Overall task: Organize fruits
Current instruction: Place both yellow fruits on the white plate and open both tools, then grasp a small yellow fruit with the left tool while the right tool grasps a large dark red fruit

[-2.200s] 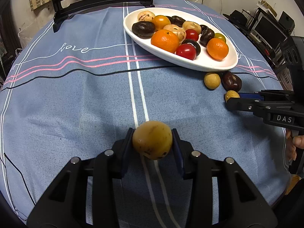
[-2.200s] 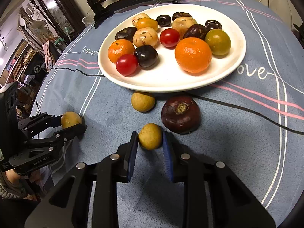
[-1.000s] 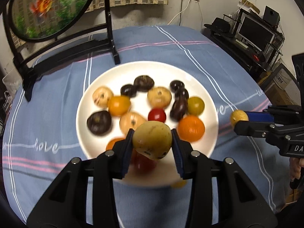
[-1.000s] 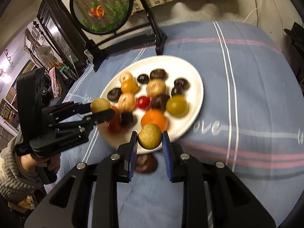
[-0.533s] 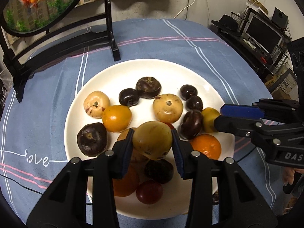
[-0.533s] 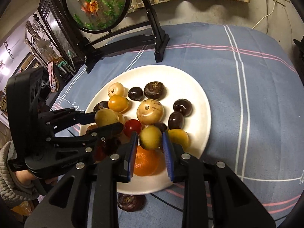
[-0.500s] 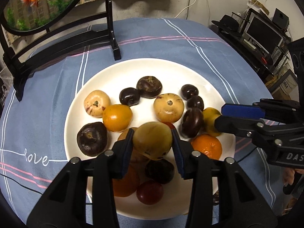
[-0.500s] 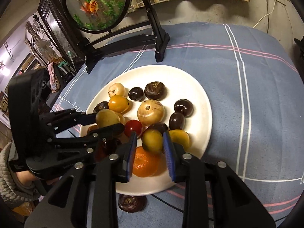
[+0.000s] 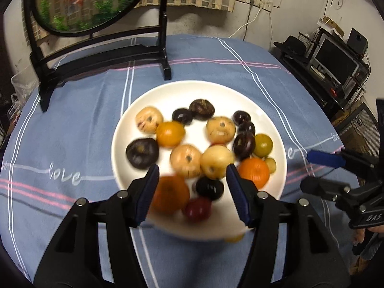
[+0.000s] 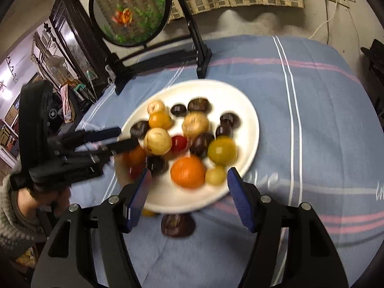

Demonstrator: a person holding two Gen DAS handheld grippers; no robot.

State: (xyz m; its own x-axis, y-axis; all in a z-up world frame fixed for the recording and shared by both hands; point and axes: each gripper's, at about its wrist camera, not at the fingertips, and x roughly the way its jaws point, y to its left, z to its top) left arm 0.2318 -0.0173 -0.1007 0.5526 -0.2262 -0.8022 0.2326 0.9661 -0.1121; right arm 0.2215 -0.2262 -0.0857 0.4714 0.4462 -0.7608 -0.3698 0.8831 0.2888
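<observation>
- Opening over the plate [image 9: 124, 129], the left gripper [image 9: 192, 187] has let go; nothing sits between its jaws.
- A pale yellow fruit [image 9: 217, 162] lies on the plate just ahead of it.
- The right gripper [image 10: 187, 187] is opening too, empty.
- A small yellow fruit [image 10: 215, 175] rests just ahead on the plate, beside an orange [image 10: 188, 172].
- A dark fruit [image 10: 177, 225] lies on the tabletop [image 10: 312, 120] below the right gripper.

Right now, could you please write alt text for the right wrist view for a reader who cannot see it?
The right tool, its jaws opening and empty, hangs above a white plate heaped with fruit on a blue tablecloth. A dark fruit lies off the plate beside its near rim, and the left tool reaches in from the left.
</observation>
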